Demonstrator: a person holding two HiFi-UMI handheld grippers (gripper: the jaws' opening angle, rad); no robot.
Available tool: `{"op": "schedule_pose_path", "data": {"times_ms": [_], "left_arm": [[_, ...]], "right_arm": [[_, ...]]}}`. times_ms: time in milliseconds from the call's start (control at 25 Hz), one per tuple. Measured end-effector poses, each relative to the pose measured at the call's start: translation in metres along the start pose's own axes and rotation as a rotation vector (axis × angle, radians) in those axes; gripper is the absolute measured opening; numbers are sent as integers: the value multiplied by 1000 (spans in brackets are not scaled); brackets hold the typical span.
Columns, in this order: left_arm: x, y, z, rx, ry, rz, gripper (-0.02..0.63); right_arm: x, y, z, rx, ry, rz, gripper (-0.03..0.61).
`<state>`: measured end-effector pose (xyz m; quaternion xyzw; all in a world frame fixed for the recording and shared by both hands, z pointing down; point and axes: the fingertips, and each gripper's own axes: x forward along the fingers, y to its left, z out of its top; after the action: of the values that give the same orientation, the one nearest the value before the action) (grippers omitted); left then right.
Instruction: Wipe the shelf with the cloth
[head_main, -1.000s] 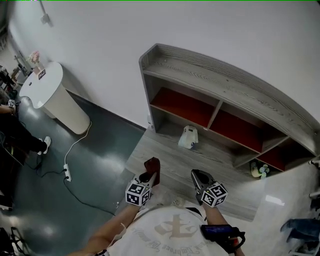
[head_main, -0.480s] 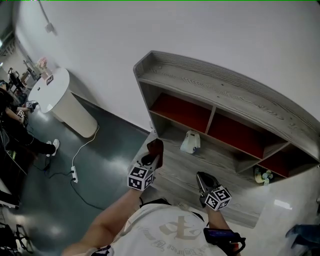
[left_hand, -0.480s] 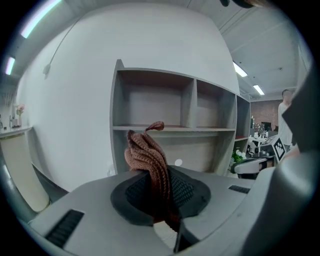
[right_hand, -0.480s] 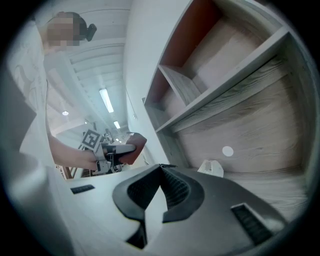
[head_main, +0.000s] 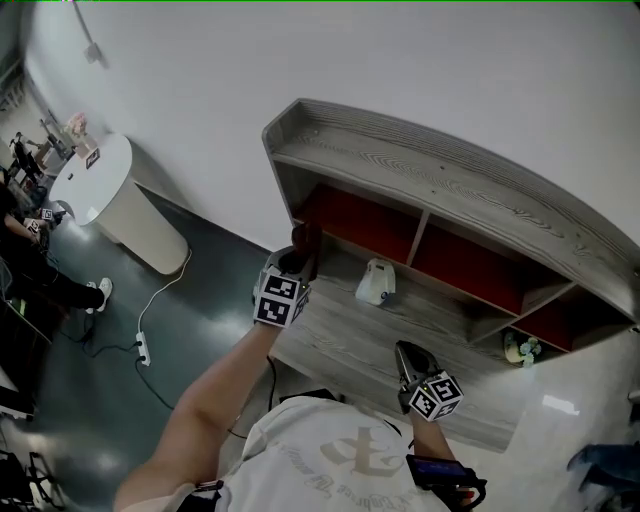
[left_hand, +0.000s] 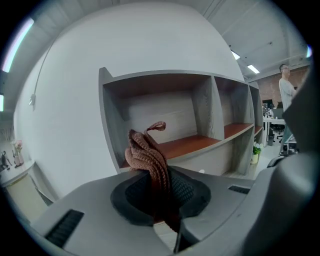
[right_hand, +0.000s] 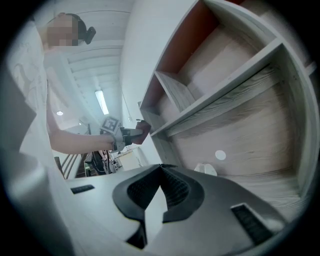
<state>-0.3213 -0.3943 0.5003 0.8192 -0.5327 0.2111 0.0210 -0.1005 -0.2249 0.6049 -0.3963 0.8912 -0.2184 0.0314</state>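
Note:
The grey wooden shelf (head_main: 440, 180) has red back panels and open compartments. My left gripper (head_main: 299, 250) is shut on a brown knitted cloth (left_hand: 148, 159), which sticks up in folds from between the jaws. It hangs at the shelf's left end, in front of the left compartment (left_hand: 165, 120). The cloth (head_main: 305, 238) looks dark in the head view. My right gripper (head_main: 406, 356) is low over the shelf's bottom board (head_main: 350, 335). Its jaws meet at the tips (right_hand: 161, 167) with nothing between them. The right gripper view also catches the left gripper (right_hand: 136, 133) beside the shelf's end.
A small white object (head_main: 375, 282) stands on the bottom board, and a small green-and-white item (head_main: 518, 346) sits in the lower right compartment. A white round table (head_main: 100, 195) and a power strip with cable (head_main: 140, 348) are on the dark floor to the left.
My left gripper has carried the cloth up and away from me, from over the bottom board to the front of the left compartment. The right gripper has barely moved.

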Motion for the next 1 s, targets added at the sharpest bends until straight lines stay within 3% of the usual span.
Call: {"op": "schedule_pose_path", "data": {"times_ms": [400, 760, 1000], "left_arm": [[56, 31, 37, 174, 76, 61, 71], [99, 58, 48, 247, 179, 129, 71], [119, 59, 34, 248, 269, 148, 70]], "right_arm": [[-8, -3, 10, -10, -45, -79, 5], [-14, -3, 13, -8, -63, -125, 5], [-16, -6, 14, -6, -67, -146, 5]]}}
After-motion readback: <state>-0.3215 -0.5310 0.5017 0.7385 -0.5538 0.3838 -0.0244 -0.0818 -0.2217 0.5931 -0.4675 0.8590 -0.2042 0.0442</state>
